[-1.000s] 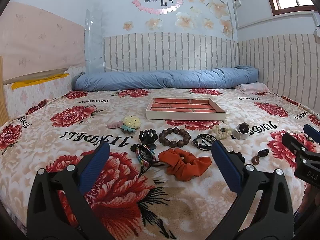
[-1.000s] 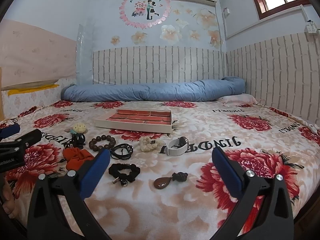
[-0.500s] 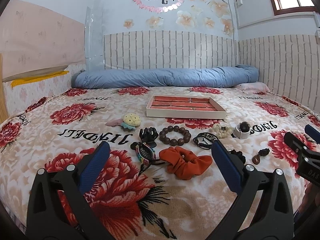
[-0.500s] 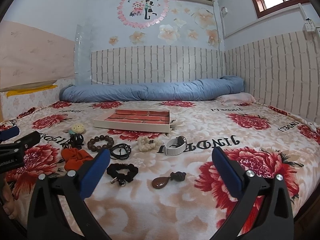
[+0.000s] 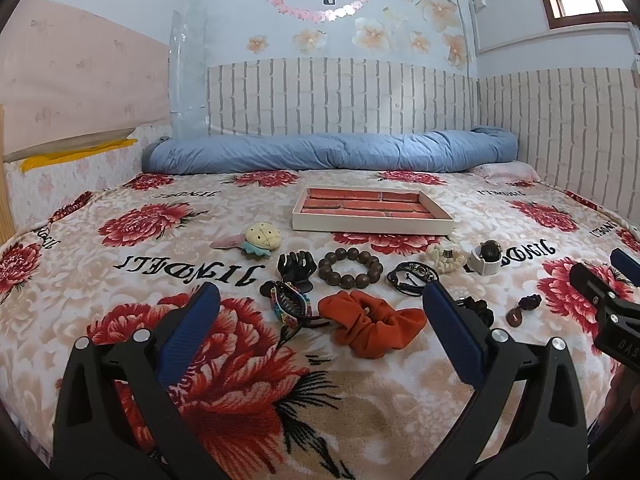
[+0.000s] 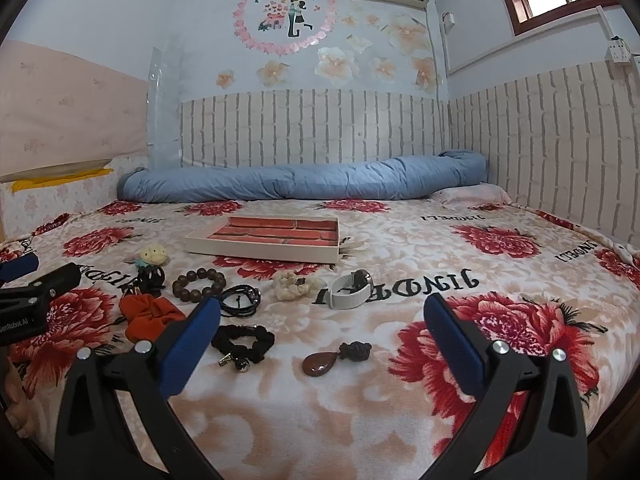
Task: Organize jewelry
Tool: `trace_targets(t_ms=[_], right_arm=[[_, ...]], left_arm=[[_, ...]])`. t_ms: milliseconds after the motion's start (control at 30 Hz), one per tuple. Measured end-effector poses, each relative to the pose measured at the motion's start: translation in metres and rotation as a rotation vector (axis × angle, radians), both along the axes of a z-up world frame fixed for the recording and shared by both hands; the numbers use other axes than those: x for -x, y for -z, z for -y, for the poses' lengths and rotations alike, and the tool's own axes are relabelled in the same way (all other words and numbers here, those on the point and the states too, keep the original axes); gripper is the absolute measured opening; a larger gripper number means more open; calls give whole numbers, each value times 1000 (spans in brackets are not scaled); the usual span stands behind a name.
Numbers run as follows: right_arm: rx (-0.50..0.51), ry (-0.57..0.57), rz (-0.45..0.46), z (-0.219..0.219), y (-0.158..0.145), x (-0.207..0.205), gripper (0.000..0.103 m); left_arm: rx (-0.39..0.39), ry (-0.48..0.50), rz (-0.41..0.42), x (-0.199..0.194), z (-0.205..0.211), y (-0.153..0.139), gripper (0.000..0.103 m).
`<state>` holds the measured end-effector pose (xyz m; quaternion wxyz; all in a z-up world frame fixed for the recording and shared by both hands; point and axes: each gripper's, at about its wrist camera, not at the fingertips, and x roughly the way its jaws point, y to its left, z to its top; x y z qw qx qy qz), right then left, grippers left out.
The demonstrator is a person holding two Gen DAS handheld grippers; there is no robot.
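A cream tray (image 5: 372,225) (image 6: 260,250) with red velvet compartments lies mid-bed. In front of it lie a wooden bead bracelet (image 5: 350,268) (image 6: 199,284), black claw clip (image 5: 297,267), orange scrunchie (image 5: 370,325) (image 6: 150,316), black cord bracelet (image 5: 412,276) (image 6: 240,299), white watch (image 5: 487,257) (image 6: 352,290), black scrunchie (image 6: 243,342) and brown pendant (image 6: 320,364) (image 5: 516,315). My left gripper (image 5: 320,320) hangs open near the scrunchie, holding nothing. My right gripper (image 6: 322,330) hangs open over the pendant, also holding nothing.
A flowered blanket (image 5: 120,300) covers the bed. A rolled blue quilt (image 5: 328,156) lies along the brick-pattern back wall. A plush hair clip (image 5: 256,238), a multicoloured clip (image 5: 290,306) and a cream shell piece (image 5: 442,259) also lie in the row.
Both views have tilted up slightly, so the items sit a little lower in frame. Both grippers stay open and nothing on the bed has moved.
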<state>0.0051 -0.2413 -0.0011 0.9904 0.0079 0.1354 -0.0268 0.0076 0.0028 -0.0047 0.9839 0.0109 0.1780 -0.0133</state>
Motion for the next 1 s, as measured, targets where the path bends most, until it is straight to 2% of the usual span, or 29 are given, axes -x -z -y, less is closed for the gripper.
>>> trace_targets(t_ms=[1000], right_arm=[[-7, 0, -14, 0, 4, -5, 99]], left_arm=[[3, 0, -6, -3, 1, 2, 98]])
